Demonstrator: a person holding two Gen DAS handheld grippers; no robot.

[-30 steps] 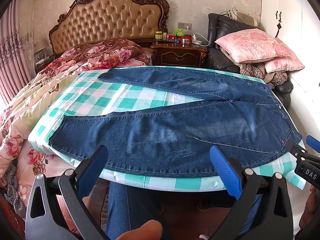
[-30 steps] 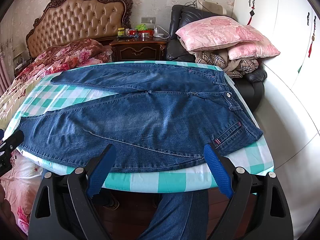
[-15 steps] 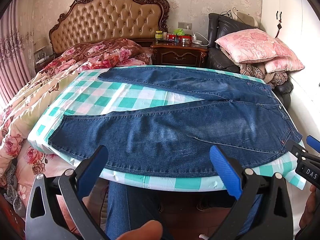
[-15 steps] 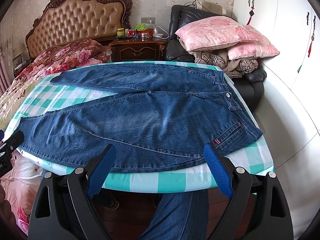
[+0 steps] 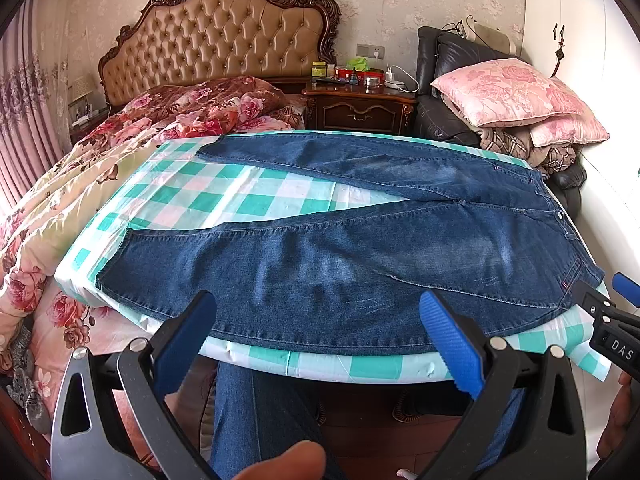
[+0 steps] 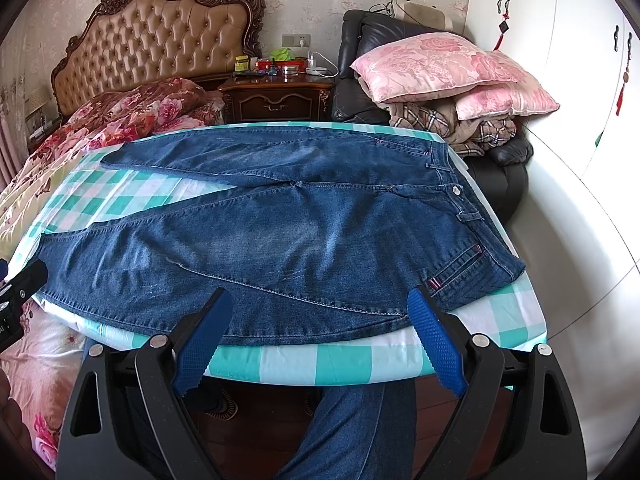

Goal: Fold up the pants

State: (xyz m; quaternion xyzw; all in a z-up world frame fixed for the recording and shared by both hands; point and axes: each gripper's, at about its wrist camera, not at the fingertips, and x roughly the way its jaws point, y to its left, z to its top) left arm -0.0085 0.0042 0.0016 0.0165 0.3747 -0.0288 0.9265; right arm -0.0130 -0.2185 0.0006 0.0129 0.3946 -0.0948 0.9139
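Note:
Blue jeans (image 5: 360,264) (image 6: 288,240) lie flat on a table covered with a green-and-white checked cloth (image 5: 224,196) (image 6: 328,360). The waistband is at the right and the two legs spread apart toward the left. My left gripper (image 5: 316,308) hovers open just off the table's near edge, in front of the near leg. My right gripper (image 6: 320,304) hovers open in front of the near hip and pocket. Nothing is between either pair of blue pads. The right gripper's tip (image 5: 612,300) shows at the right edge of the left wrist view.
A bed with a floral quilt (image 5: 80,184) lies left of the table. Behind stand a wooden nightstand (image 5: 360,108) and a dark armchair piled with pink pillows (image 5: 508,96). White wardrobe doors (image 6: 560,80) are at the right. The person's jeans-clad legs (image 5: 248,412) are below the table edge.

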